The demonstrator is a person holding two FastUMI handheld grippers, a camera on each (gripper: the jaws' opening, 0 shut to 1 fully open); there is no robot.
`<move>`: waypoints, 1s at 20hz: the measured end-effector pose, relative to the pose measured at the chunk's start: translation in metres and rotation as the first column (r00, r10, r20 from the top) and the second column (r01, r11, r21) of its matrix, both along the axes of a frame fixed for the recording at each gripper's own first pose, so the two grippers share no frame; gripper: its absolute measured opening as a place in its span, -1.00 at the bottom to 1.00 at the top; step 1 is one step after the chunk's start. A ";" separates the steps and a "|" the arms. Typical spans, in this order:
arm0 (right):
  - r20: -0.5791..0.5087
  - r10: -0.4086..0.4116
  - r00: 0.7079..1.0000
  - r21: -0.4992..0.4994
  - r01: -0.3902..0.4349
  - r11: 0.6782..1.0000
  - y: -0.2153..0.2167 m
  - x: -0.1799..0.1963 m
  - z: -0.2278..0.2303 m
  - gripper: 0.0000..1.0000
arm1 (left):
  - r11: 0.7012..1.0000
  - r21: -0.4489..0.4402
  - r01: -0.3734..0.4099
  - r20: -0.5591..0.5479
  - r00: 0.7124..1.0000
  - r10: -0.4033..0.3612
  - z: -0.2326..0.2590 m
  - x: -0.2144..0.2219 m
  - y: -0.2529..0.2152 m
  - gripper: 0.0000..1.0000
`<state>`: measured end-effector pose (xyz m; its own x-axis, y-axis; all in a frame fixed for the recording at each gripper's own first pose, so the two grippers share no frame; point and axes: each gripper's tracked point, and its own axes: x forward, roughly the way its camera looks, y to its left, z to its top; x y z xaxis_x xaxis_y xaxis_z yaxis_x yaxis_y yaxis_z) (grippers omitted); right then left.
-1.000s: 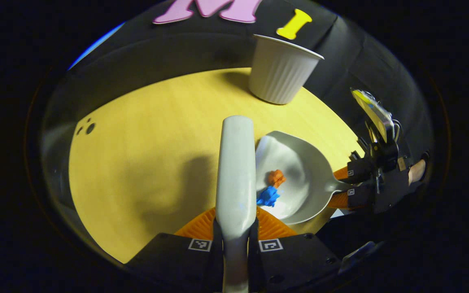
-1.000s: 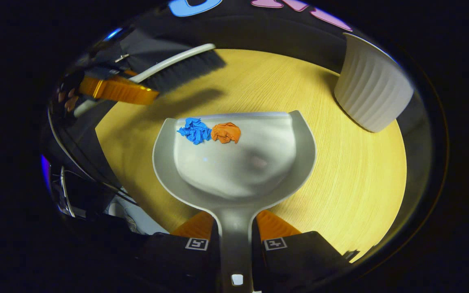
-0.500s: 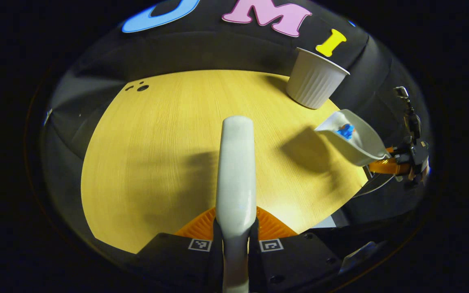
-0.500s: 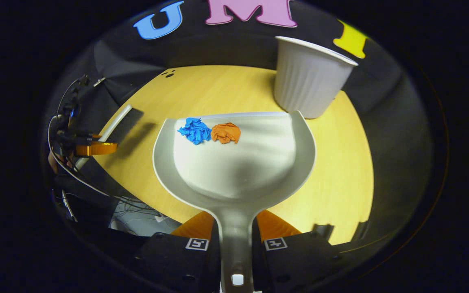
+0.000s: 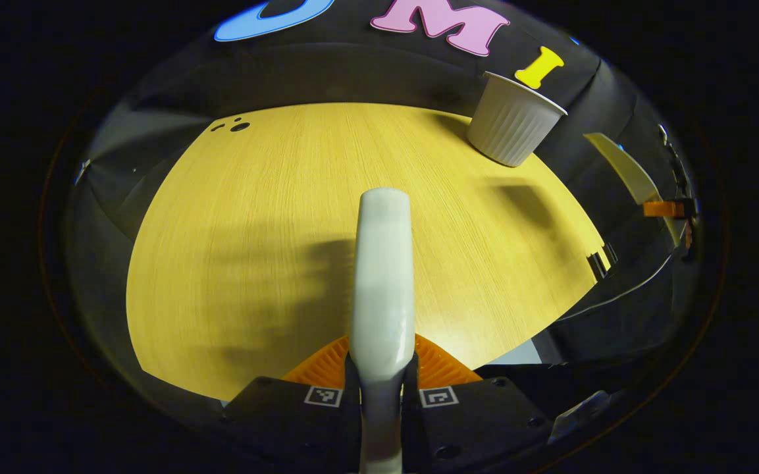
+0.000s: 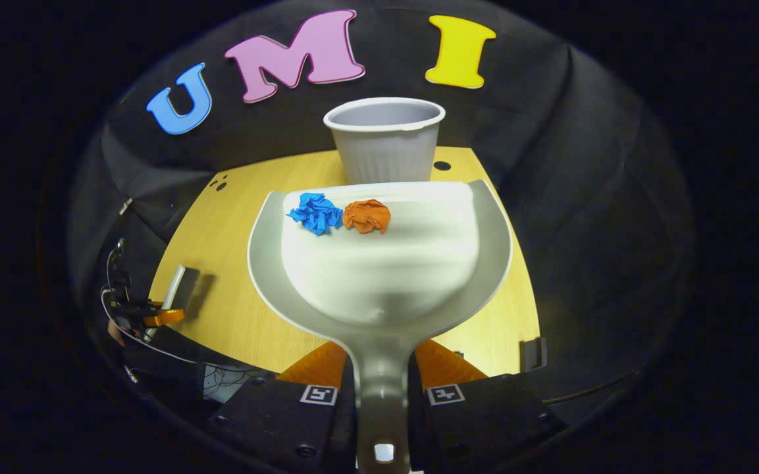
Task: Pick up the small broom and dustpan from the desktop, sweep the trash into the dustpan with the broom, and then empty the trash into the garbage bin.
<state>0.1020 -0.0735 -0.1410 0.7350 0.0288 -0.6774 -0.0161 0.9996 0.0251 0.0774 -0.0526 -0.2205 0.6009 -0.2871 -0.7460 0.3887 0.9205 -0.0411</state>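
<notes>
Dustpan (image 6: 379, 263): hanging just short of the bin (image 6: 384, 140), blue scrap (image 6: 314, 212) and orange scrap (image 6: 366, 215) sitting inside
Right gripper (image 6: 379, 385): clamping the dustpan's handle
Left gripper (image 5: 379, 382): gripping the broom (image 5: 382, 276), bristles hidden
Desktop (image 5: 274, 224): pale wood, black cloth wall behind the bin
Writing: nothing readable

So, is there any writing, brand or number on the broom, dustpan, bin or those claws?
Broom, dustpan, bin: no text, all plain.
Left claw: no words; two square black-and-white code patterns, nothing to read.
Right claw: the same, two square code patterns.
</notes>
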 end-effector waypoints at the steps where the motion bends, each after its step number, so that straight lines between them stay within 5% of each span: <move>1: 0.016 -0.009 1.000 0.017 0.009 1.000 0.001 0.003 0.006 -0.39 | 1.000 0.007 -0.003 -0.003 1.000 0.003 -0.001 -0.001 0.005 -0.47; 15: 0.078 -0.012 0.997 0.002 0.012 1.000 -0.020 0.081 0.058 -0.31 | 0.997 -0.001 -0.074 -0.020 0.997 0.074 0.003 -0.011 0.014 -0.43; 20: 0.081 -0.031 0.996 -0.037 0.034 0.999 -0.036 0.156 0.086 -0.39 | 0.995 -0.001 -0.104 -0.026 0.994 0.103 0.009 -0.008 0.015 -0.46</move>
<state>0.2579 -0.1096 -0.0547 0.7871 -0.0208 -0.6164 0.0161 0.9998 -0.0133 0.0699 -0.0373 -0.2117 0.6080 -0.2262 -0.7611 0.2901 0.9556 -0.0522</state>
